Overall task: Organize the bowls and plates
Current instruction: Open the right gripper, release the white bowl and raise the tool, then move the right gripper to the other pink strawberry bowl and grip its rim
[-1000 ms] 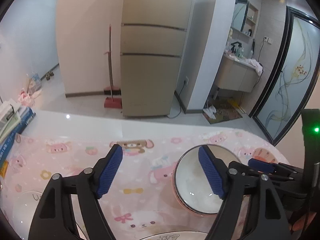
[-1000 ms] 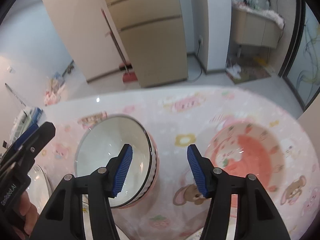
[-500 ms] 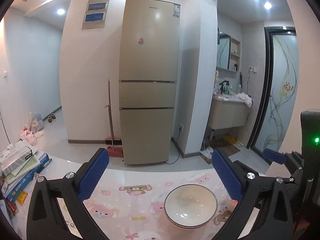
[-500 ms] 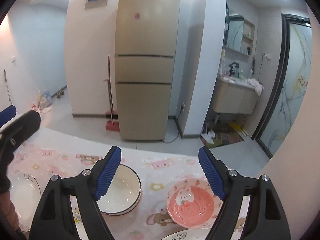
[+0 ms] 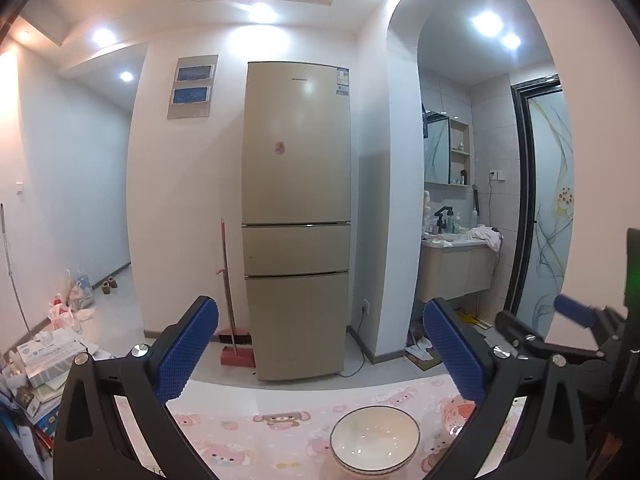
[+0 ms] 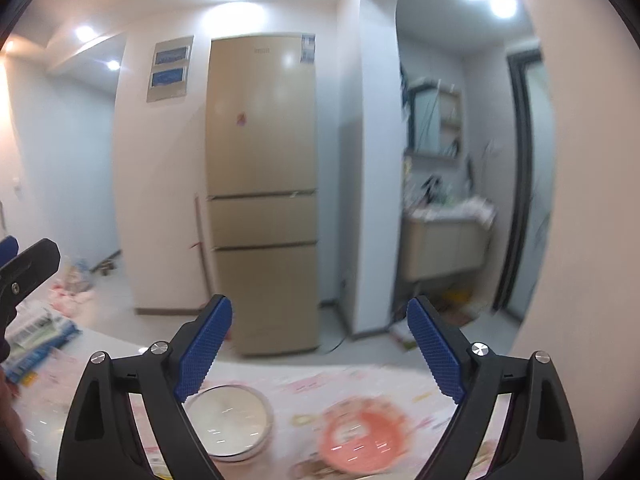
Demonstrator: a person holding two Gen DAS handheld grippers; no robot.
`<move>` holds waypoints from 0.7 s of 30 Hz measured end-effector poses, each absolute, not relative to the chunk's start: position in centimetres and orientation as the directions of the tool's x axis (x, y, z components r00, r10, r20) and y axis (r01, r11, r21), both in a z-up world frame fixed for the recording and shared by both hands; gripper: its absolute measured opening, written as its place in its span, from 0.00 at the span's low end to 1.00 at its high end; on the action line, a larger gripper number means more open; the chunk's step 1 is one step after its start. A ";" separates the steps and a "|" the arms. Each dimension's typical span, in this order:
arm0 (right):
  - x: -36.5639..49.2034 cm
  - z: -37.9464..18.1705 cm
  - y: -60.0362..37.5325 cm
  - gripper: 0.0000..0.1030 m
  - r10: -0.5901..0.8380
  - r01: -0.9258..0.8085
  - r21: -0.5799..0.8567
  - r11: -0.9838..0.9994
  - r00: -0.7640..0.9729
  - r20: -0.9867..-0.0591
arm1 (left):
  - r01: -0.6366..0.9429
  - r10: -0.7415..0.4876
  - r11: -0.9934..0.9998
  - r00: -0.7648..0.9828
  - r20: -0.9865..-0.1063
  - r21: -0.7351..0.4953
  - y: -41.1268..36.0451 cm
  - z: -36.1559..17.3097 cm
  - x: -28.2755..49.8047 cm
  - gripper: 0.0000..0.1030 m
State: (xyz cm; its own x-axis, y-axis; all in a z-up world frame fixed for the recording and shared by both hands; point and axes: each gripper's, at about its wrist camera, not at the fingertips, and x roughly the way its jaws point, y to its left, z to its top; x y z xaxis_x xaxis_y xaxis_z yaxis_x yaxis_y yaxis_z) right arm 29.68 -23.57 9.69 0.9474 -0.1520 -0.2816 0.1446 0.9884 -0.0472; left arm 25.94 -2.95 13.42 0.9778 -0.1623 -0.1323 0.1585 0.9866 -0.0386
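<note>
Both grippers have tilted further up since half a second ago, so the bowls have slid toward the bottom edge of each view and more wall and ceiling show.

From the left wrist: books (image 5: 36,364) are stacked at the far left by the table edge. The left gripper (image 5: 320,356) has its jaws spread wide with nothing between them; its blue pads (image 5: 188,348) frame the room rather than any dish. A broom (image 5: 230,312) leans on the wall just beside the fridge (image 5: 296,220). Below, on the pink cloth (image 5: 240,436), stands the white bowl (image 5: 375,444), upright, low in the view and nearer the right finger than the left. At the right edge part of the right gripper shows, with a sink cabinet (image 5: 456,264) and a glass door (image 5: 548,208) behind.

From the right wrist, which is blurred: a finger of the left gripper (image 6: 24,268) pokes in at the far left. The right gripper (image 6: 320,352) is also wide open and holds nothing. The white bowl (image 6: 228,420) sits on the cloth (image 6: 360,380) just under the left pad (image 6: 204,348). The pink bowl (image 6: 360,436) lies to its right, near but apart, between the two fingers. The fridge (image 6: 260,184) stands behind.
</note>
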 end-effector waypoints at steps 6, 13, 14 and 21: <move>26.1 11.7 -26.1 0.89 -0.192 0.202 0.024 0.979 0.955 -0.226 | 0.202 -0.207 0.978 0.972 -0.108 -0.053 -3.5 14.2 24.6 0.99; 24.6 12.8 -28.3 0.89 -0.280 0.289 0.013 0.957 0.938 -0.204 | 0.230 -0.243 0.968 0.960 -0.137 -0.105 -3.2 14.5 24.6 0.99; 24.6 12.9 -28.4 0.89 -0.298 0.304 -0.003 0.953 0.930 -0.215 | 0.235 -0.253 0.963 0.956 -0.146 -0.129 -3.0 14.5 24.7 0.99; 25.9 13.0 -32.0 0.89 -0.335 0.343 -0.040 0.939 0.878 -0.343 | 0.204 -0.214 0.975 0.967 -0.137 -0.087 -4.8 15.1 24.4 0.99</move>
